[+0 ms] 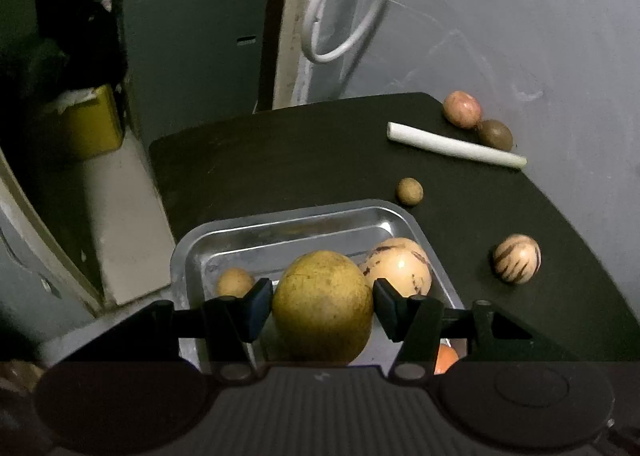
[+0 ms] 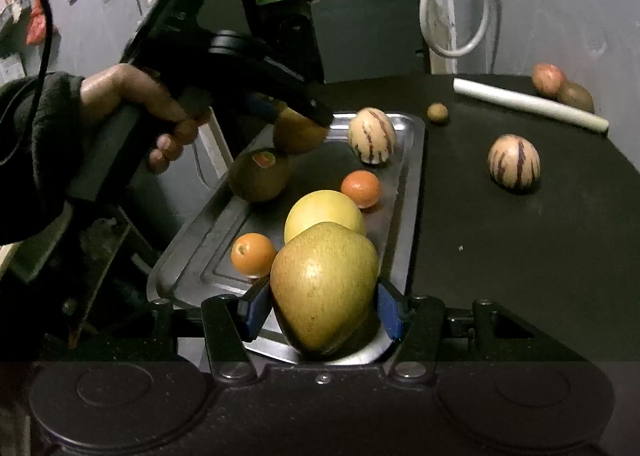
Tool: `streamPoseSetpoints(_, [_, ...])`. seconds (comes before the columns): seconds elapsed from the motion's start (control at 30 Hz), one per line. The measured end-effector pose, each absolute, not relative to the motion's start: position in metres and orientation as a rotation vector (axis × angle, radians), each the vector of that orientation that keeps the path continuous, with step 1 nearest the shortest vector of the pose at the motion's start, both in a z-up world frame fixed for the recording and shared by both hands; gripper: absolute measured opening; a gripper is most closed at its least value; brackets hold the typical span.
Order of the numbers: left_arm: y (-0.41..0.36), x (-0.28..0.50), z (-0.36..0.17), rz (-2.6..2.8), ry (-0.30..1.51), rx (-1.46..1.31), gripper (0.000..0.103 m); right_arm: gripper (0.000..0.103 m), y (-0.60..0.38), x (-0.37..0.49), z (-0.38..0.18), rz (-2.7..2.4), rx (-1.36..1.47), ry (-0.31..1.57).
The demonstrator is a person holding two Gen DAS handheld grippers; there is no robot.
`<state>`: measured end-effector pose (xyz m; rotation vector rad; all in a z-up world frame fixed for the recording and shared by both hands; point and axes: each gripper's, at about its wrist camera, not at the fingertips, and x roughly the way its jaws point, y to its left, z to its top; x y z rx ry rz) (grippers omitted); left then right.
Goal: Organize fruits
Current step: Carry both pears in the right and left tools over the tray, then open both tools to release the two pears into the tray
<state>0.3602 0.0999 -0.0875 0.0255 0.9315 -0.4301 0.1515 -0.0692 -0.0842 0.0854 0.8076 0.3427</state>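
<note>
My left gripper (image 1: 323, 298) is shut on a round yellow-green fruit (image 1: 323, 328) and holds it over the steel tray (image 1: 280, 221). In the right wrist view that gripper (image 2: 301, 120) hangs over the tray's far end, held by a person's hand (image 2: 144, 95). My right gripper (image 2: 324, 306) is shut on a green-yellow pear (image 2: 324, 276) above the tray's (image 2: 414, 175) near end. The tray holds a striped melon (image 2: 372, 135), two oranges (image 2: 361, 188) (image 2: 253, 260), a yellow fruit (image 2: 320, 211) and a brown stickered fruit (image 2: 259, 175).
On the black table (image 2: 500, 256) to the right of the tray lie a second striped melon (image 2: 514, 161), a small brown ball (image 2: 437, 112), a white tube (image 2: 528, 103), a pink fruit (image 2: 548, 77) and a kiwi (image 2: 575, 95). A white cable (image 2: 452, 15) hangs at the back wall.
</note>
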Motion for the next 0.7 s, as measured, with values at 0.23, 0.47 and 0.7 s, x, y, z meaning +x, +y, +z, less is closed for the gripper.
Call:
streamPoseSetpoints(0.23, [0.089, 0.359, -0.094, -0.427, 0.929, 0.072, 0.059, 0.057, -0.055, 0.148, -0.086, 0.334, -0.005, 0.791])
streamPoseSetpoints(0.47, [0.084, 0.359, -0.101, -0.433, 0.943, 0.081, 0.059, 0.057, -0.053, 0.154, -0.094, 0.312, -0.016, 0.791])
streamPoseSetpoints(0.7, [0.084, 0.360, -0.102, -0.438, 0.947, 0.091, 0.060, 0.058, -0.048, 0.155, -0.096, 0.314, -0.047, 0.777])
